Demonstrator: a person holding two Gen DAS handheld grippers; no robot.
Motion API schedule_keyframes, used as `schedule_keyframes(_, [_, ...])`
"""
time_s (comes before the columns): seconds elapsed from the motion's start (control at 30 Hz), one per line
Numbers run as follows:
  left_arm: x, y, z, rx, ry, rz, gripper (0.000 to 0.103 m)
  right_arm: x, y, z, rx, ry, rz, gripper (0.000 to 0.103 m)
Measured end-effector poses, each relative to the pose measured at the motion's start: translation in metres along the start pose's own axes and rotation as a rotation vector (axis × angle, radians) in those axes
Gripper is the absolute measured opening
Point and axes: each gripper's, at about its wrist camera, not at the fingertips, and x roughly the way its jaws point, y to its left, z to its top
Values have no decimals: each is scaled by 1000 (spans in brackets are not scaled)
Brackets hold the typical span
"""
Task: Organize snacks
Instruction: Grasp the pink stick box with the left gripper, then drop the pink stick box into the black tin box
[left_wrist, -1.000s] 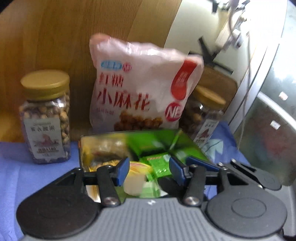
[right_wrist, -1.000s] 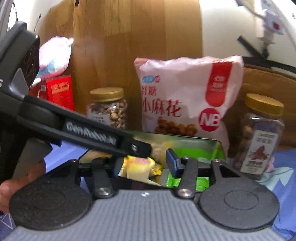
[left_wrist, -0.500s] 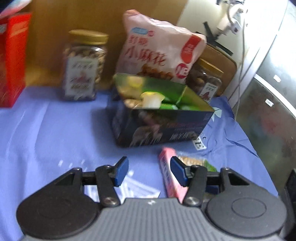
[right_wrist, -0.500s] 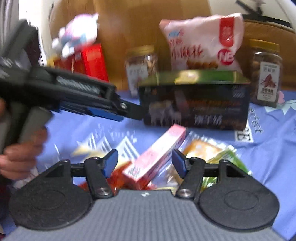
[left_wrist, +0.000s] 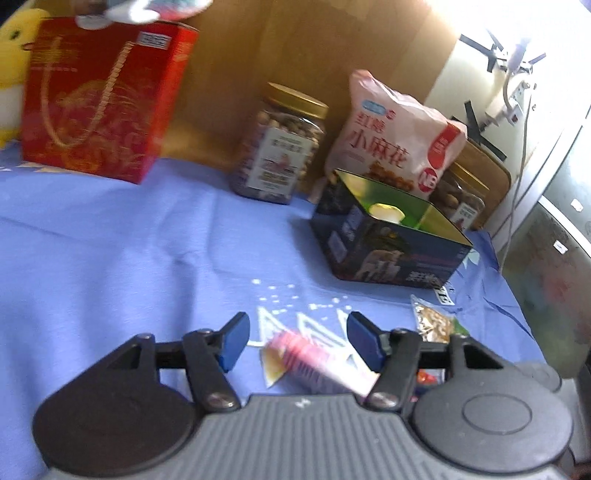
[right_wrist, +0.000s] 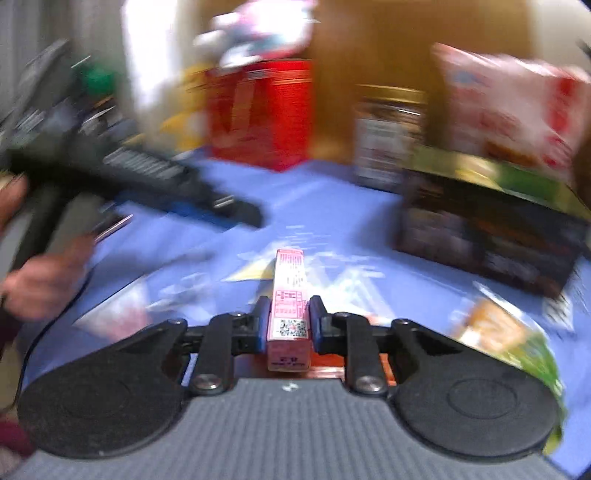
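Observation:
My right gripper (right_wrist: 289, 320) is shut on a long pink snack box (right_wrist: 290, 291), held lengthwise between the blue pads above the blue cloth. In the left wrist view the same pink box (left_wrist: 317, 363) shows blurred between the fingers of my left gripper (left_wrist: 295, 341), which is open and not touching it. The dark open tin (left_wrist: 388, 240) with snacks inside stands to the far right; it also shows in the right wrist view (right_wrist: 487, 236). A clear snack packet (left_wrist: 434, 323) lies by the tin, and another orange and green packet (right_wrist: 506, 332) lies at the right.
At the back stand a red gift box (left_wrist: 99, 99), a gold-lidded nut jar (left_wrist: 280, 147), a pink snack bag (left_wrist: 399, 140) and a second jar (left_wrist: 465, 199). A yellow plush (left_wrist: 13, 66) sits far left. The left gripper body (right_wrist: 140, 177) crosses the right wrist view.
Both grippers pulled back from the tin toward the near cloth. My right gripper closed on the pink box, which lay loose half a second ago. The left gripper stayed open.

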Motion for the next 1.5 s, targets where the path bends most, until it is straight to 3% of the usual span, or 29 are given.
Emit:
schedule_keyframes(0.1, [-7,12,-6,-18,2,19,60,-6,14,-4,-51,-40,-28,30])
schedule_keyframes(0.13, [-9,15,-8,-24,3,24,60,-10,15,-6,-46,-53,-65,40])
schedule_keyframes(0.17, [-10,17,-11,-27,4,27,60,-14,15,-8,-34,-65,-96,44])
schedule_keyframes(0.37, [-6,16,-14,-1,11,8,62,-37,21,-30,48,-83,-80,44])
schedule_keyframes(0.43, [0,11,-13,22,10,-4,68,-37,29,-36,40,-63,-62,44])
schedule_keyframes(0.6, [21,-6,-16,113,35,-7,68,-27,38,-48,39,9,-88,42])
schedule_keyframes(0.63, [26,-8,-18,127,47,-8,66,-25,37,-48,50,10,-88,39])
schedule_keyframes(0.7, [34,-11,-23,145,88,-13,50,-24,35,-46,59,1,-88,33])
schedule_keyframes(0.73, [35,-12,-26,150,97,-18,50,-23,35,-45,55,-1,-96,24])
schedule_keyframes(0.77, [32,-13,-28,156,83,-15,50,-23,34,-45,51,0,-100,23])
schedule_keyframes(1.0, [-9,4,-44,48,25,-34,50,-21,34,-47,30,-7,-90,24])
schedule_keyframes(1.17, [-25,28,-56,-67,54,-60,49,-19,34,-46,33,-21,-72,26])
schedule_keyframes(1.5, [-29,17,-58,-12,54,2,50,-14,34,-41,15,-29,-38,29])
